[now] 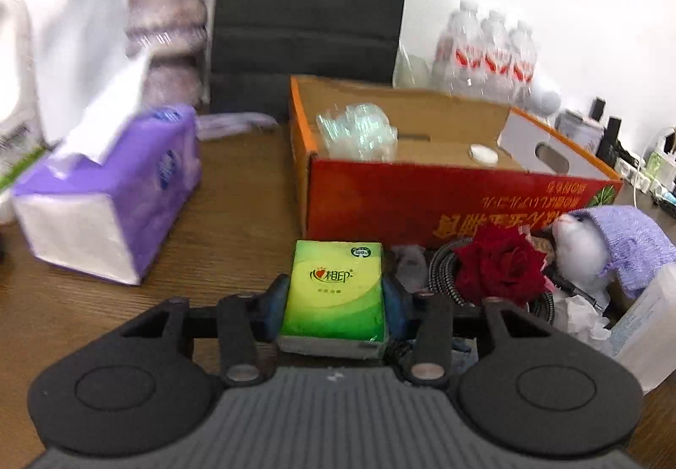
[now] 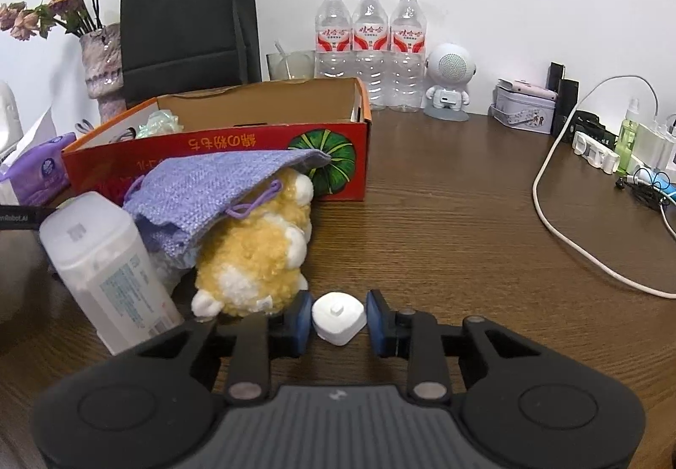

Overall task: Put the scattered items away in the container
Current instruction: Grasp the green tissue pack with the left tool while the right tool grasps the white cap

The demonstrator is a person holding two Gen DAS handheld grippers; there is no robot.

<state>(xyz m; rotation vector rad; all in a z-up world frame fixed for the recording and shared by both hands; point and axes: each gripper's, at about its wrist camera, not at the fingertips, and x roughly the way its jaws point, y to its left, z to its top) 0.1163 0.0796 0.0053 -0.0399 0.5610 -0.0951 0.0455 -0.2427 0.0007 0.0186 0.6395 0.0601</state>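
My left gripper (image 1: 336, 302) is shut on a green tissue pack (image 1: 334, 291) and holds it just in front of the red cardboard box (image 1: 443, 203). The box holds crumpled clear plastic (image 1: 359, 131) and a small white disc (image 1: 484, 153). My right gripper (image 2: 339, 321) straddles a small white cap-like object (image 2: 338, 317) on the table; the left pad touches it and a small gap shows at the right pad. The red cardboard box also shows in the right wrist view (image 2: 236, 156). A yellow plush toy (image 2: 257, 257) lies under a purple knit pouch (image 2: 219, 190).
A purple tissue box (image 1: 110, 194), a red rose (image 1: 500, 264), a coiled cable (image 1: 441, 266) and a translucent white bottle (image 2: 110, 270) lie on the wooden table. Water bottles (image 2: 369, 46), a black bag (image 2: 186, 17), a vase (image 2: 103, 67), a robot speaker (image 2: 448, 82) and a white cord (image 2: 562, 232) stand behind.
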